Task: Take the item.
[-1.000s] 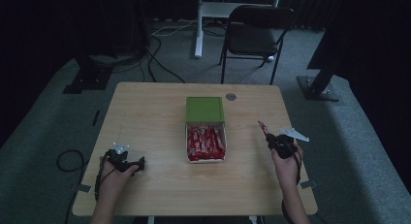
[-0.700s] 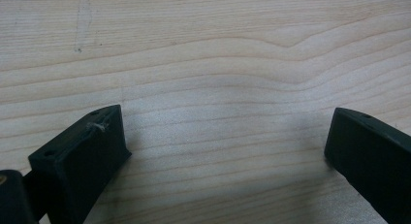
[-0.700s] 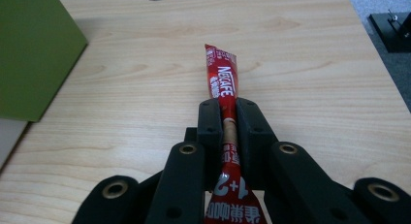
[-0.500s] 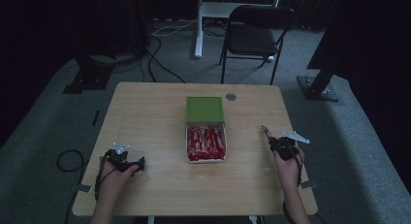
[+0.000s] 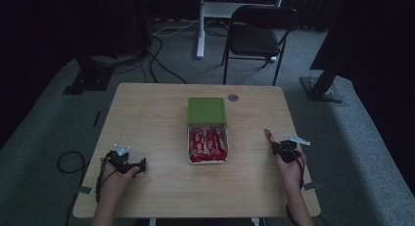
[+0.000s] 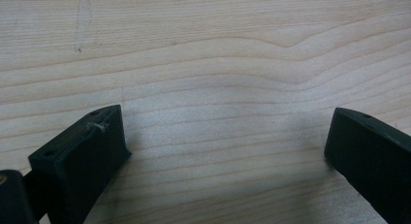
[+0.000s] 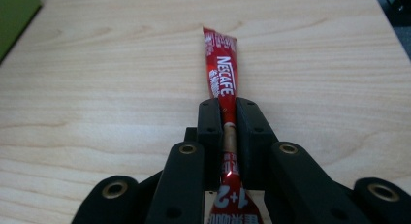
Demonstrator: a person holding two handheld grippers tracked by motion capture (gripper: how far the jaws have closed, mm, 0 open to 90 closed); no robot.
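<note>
Right hand-held gripper point(image 7: 228, 129) drawn nearer, pinching glossy red sachet point(image 7: 222, 78); left hand-held gripper point(image 6: 223, 151) spread.

1. Dim overall in the high view; only the wooden table point(image 5: 161, 118) moderately lit, apparently from above, floor and background sinking into near black.
2. Soft and grainy there, the sachets in the box point(image 5: 208, 143) blurring into one red mass.
3. Bright, even light in the left gripper view; wood grain crisp, faint shadows under the left gripper point(image 6: 223, 151), jaw edges slightly soft.
4. Well lit in the right gripper view; print on the Nescafe sachet point(image 7: 223, 83) sharp, small glare spot low on it, right gripper point(image 7: 227, 122) near the lens slightly blurred.
</note>
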